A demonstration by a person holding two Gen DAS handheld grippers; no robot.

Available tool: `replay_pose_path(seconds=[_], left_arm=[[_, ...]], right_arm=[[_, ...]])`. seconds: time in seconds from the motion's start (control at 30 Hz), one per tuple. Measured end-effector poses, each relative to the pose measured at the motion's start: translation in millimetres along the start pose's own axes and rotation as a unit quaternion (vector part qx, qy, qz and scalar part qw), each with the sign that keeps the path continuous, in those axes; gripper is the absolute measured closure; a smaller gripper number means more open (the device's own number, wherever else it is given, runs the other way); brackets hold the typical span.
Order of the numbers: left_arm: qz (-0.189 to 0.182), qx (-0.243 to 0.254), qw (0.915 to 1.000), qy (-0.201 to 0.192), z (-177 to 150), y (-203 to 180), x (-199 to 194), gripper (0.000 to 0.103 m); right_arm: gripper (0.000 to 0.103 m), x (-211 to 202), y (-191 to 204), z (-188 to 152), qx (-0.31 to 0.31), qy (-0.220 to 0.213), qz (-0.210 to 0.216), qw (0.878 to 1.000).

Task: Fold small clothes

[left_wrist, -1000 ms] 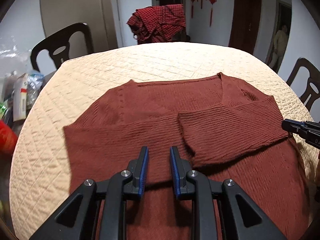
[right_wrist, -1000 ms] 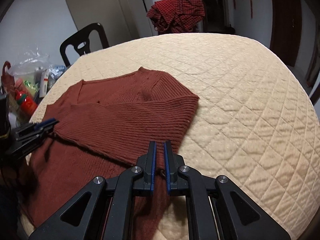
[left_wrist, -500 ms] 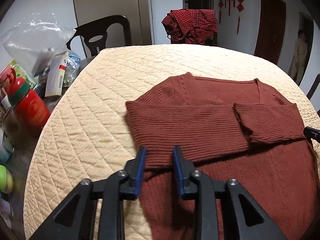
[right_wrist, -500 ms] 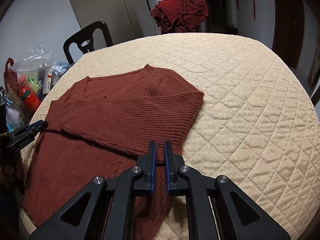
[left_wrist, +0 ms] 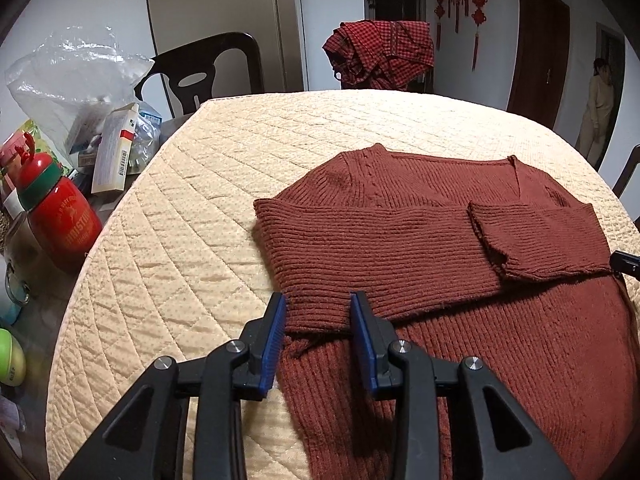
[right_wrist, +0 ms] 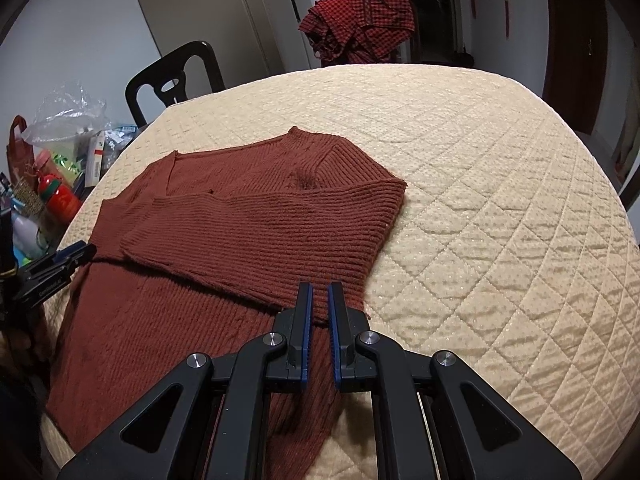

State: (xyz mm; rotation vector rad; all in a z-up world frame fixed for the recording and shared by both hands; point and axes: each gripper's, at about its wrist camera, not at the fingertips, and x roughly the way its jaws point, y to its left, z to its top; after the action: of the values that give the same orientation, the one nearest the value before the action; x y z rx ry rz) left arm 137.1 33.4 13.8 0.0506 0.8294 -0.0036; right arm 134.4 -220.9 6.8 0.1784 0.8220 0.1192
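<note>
From my left wrist view the sweater (left_wrist: 460,264) runs off the bottom and right edges, so I can't see its hem. The right gripper (left_wrist: 626,263) shows only as a dark tip at the frame edge there. The surface (right_wrist: 500,184) under the sweater is hidden. Lettering on the red bottle (left_wrist: 60,216) is partly legible only.

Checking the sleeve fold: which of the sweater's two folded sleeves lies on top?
The shorter sleeve beside the right gripper; its cuff overlaps the longer sleeve crossing the sweater's chest.
</note>
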Motion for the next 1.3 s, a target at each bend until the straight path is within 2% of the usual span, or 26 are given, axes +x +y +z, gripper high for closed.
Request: replay_pose_path(seconds=[0.1,0.43,0.63,0.73,0.93,1.1,1.2,1.3], left_arm=[[0.0,0.002,1.0,0.001,-1.7,0.5,-2.6,0.065],[0.003,0.009,0.9998,0.015,-20.1,-2.7,-15.1,0.065],[-0.009,0.001,0.9998,0.017,-37.7,-2.5,-29.3,0.063],[-0.026,-0.012,0.9994,0.02,-49.9,0.6,-41.1,0.061],[-0.062,-0.039,0.9969,0.029,-78.6,7.0,-65.1,0.059],[-0.071,-0.041,0.9962,0.029,-100.3,7.2,-84.8,0.058],[-0.089,-0.041,0.9948,0.029,-111.3,7.8,-95.2,0.058],[-0.107,-0.041,0.9929,0.032,-117.4,6.6,-102.1,0.059]], right_arm=[[0.095,-3.1,-2.9,-4.2,0.006,0.005,0.009,1.0],[0.081,-14.5,-3.9,-23.0,0.021,0.017,0.035,0.999],[0.081,-18.9,2.1,-36.6,0.034,0.024,0.063,0.997],[0.081,-25.6,3.6,-47.2,0.041,0.02,0.072,0.996],[0.081,-39.4,1.7,-73.9,0.068,0.026,0.117,0.99],[0.081,-55.8,-0.2,-99.9,0.097,0.022,0.151,0.984],[0.081,-65.0,0.4,-112.7,0.103,0.02,0.157,0.982],[0.08,-67.2,1.0,-120.9,0.105,0.038,0.167,0.98]])
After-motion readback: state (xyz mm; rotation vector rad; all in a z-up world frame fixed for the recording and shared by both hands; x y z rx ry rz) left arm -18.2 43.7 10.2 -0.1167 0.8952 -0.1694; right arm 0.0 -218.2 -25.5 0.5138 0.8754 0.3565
